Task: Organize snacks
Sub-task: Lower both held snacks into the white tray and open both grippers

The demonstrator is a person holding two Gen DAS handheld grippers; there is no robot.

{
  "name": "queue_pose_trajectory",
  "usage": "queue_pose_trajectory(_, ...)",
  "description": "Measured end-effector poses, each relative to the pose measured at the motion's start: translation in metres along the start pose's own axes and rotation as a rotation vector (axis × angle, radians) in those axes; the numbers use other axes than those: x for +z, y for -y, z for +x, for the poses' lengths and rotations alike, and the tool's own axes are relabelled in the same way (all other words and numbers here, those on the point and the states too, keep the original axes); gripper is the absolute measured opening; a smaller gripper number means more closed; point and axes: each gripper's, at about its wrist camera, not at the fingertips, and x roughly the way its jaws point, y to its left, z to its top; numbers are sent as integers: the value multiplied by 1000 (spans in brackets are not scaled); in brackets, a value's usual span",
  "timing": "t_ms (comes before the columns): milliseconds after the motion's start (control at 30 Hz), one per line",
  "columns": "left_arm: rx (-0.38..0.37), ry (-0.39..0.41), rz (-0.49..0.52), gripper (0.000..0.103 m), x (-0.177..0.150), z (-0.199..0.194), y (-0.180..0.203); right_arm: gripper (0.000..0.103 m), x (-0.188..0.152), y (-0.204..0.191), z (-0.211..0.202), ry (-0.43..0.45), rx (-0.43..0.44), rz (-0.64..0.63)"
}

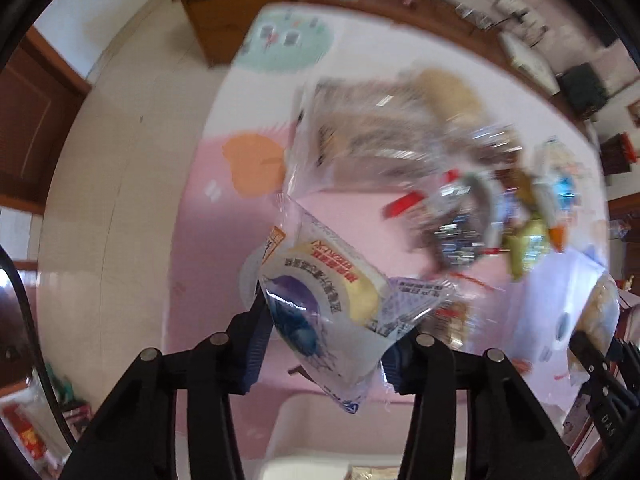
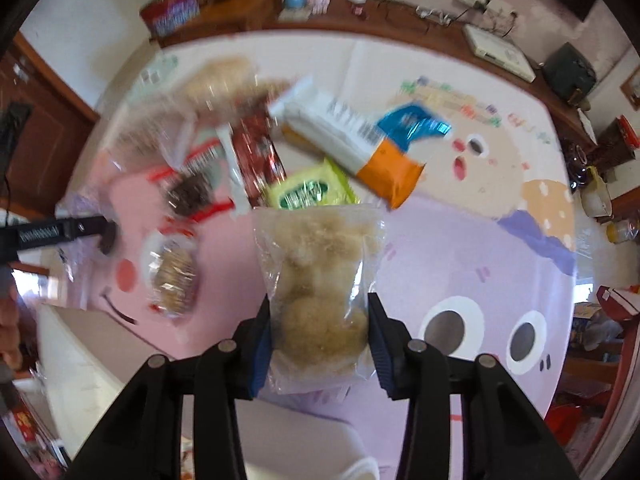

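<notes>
In the left wrist view my left gripper (image 1: 326,344) is shut on a clear-and-purple wrapped cake packet (image 1: 328,300), which hangs above the pink play mat (image 1: 224,240). In the right wrist view my right gripper (image 2: 320,340) is shut on a clear bag of round beige cookies (image 2: 320,292), lifted over the mat (image 2: 440,240). A pile of snacks lies beyond: a white-and-orange biscuit pack (image 2: 352,140), a green packet (image 2: 312,192), a red wrapper (image 2: 256,156) and a small round cookie pack (image 2: 174,280). The same pile (image 1: 460,200) looks blurred in the left wrist view.
A white bin's rim (image 1: 304,432) shows below the left gripper, and its edge (image 2: 80,344) shows at the lower left of the right wrist view. A wooden sideboard (image 2: 256,12) with boxes and fruit runs along the far wall. The other gripper's black arm (image 2: 52,232) reaches in from the left.
</notes>
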Motion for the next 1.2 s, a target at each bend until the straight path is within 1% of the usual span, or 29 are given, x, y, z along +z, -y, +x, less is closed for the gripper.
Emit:
queue_pose_trajectory(67, -19, 84, 36, 46, -13, -34, 9, 43, -6, -2, -22, 52, 4, 13)
queue_pose_trajectory(100, -23, 129, 60, 46, -21, -52, 15, 43, -3, -6, -31, 79, 6, 18)
queue_pose_trajectory(200, -39, 234, 124, 46, -43, -102, 27, 43, -15, -13, -67, 140, 3, 31)
queue_pose_trajectory(233, -43, 255, 137, 46, -46, -115, 31, 43, -19, -13, -78, 157, 0, 36)
queue_pose_trajectory(333, -61, 332, 186, 46, -71, -155, 44, 43, -34, -15, -108, 211, 7, 56)
queue_pose_trajectory(400, -70, 367, 204, 46, -89, -179, 42, 43, -44, -17, -125, 240, 20, 76)
queue_pose_trajectory(500, -88, 393, 215, 46, -117, -207, 43, 43, -63, -14, -153, 272, 56, 111)
queue_pose_trajectory(667, -106, 415, 221, 46, -158, -225, 42, 43, -95, -15, -188, 331, 63, 120)
queue_pose_trajectory(767, -109, 426, 224, 46, -179, -230, 43, 43, -114, -20, -200, 350, 69, 113)
queue_pose_trajectory(900, -111, 432, 234, 46, -205, -232, 48, 43, -133, -24, -208, 366, 79, 104)
queue_pose_trajectory(1033, -82, 443, 257, 46, -223, -227, 53, 43, -153, -27, -213, 390, 71, 115)
queue_pose_trajectory(1200, -70, 413, 272, 46, -241, -216, 53, 43, -173, -31, -211, 387, 65, 126)
